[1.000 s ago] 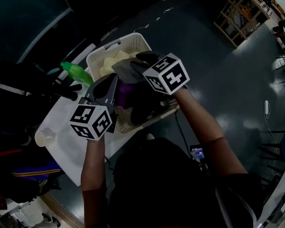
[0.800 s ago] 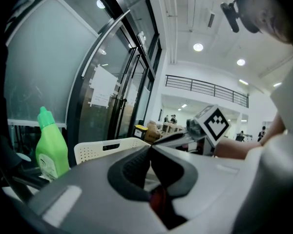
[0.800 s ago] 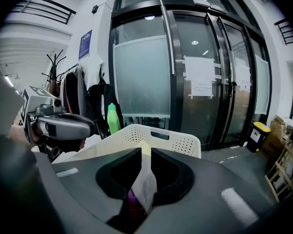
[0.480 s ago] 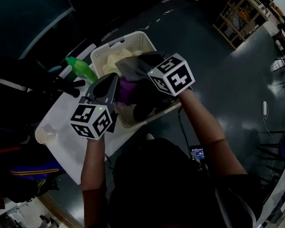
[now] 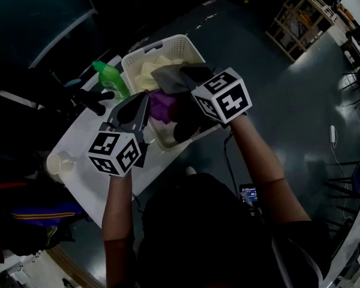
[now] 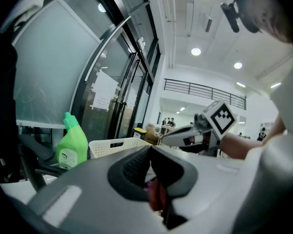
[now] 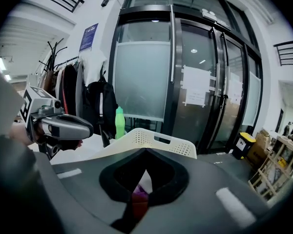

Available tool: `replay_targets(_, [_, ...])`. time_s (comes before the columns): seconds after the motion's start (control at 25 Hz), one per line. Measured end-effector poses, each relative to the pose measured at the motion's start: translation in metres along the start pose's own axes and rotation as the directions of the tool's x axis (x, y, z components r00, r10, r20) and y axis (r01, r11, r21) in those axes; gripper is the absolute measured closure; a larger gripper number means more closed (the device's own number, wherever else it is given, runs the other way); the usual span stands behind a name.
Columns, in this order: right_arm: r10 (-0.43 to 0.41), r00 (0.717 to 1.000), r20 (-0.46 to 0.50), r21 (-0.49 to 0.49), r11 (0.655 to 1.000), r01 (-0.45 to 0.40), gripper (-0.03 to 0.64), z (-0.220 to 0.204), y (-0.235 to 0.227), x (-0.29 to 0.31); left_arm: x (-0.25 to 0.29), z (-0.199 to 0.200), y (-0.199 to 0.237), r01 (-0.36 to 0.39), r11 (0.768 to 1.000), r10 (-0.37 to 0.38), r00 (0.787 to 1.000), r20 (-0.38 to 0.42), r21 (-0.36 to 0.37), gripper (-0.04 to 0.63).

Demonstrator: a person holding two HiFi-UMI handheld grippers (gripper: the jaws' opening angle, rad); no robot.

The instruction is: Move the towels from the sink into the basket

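Here the left hand-held gripper [image 6: 150,150] and the right hand-held gripper [image 7: 145,155] are each clenched on the same purple towel [image 5: 162,104], which hangs between them over the near end of the white basket [image 5: 168,42] at the counter's [image 5: 90,137] far end.

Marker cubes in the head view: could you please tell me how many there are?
2. One black-and-white marker cube sits on the left gripper, at lower left; the other sits on the right gripper, right of centre, near the white perforated plastic basket. None appears hidden.
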State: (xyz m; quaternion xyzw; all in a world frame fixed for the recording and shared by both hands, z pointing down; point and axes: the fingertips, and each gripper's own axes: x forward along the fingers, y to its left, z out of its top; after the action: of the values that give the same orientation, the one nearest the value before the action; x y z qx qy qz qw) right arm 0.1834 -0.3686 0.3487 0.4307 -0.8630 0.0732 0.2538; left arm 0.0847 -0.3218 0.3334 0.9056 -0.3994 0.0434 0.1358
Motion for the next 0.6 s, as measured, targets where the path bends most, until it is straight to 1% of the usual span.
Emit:
replay_targets(0.16, [-0.009,1.000,0.009,-0.001,1.000,0.009,0.620,0.002,0.021,-0.008,-0.024,-0.002,0.003,-0.005,1.000,0.005,1.000,0.007,-0.002,0.586])
replay_targets(0.36, [0.001,1.000,0.011,-0.002,1.000,-0.001,0.618,0.004,0.054,-0.016,-0.054,-0.004,0.002,-0.009,1.000,0.009,1.000,0.015,-0.003,0.586])
replay_targets(0.6, [0.025,0.999,0.027,-0.010,1.000,-0.025,0.620,0.009,0.085,-0.020,-0.086,-0.010,0.009,-0.041,0.999,0.041,0.999,0.023,-0.016,0.586])
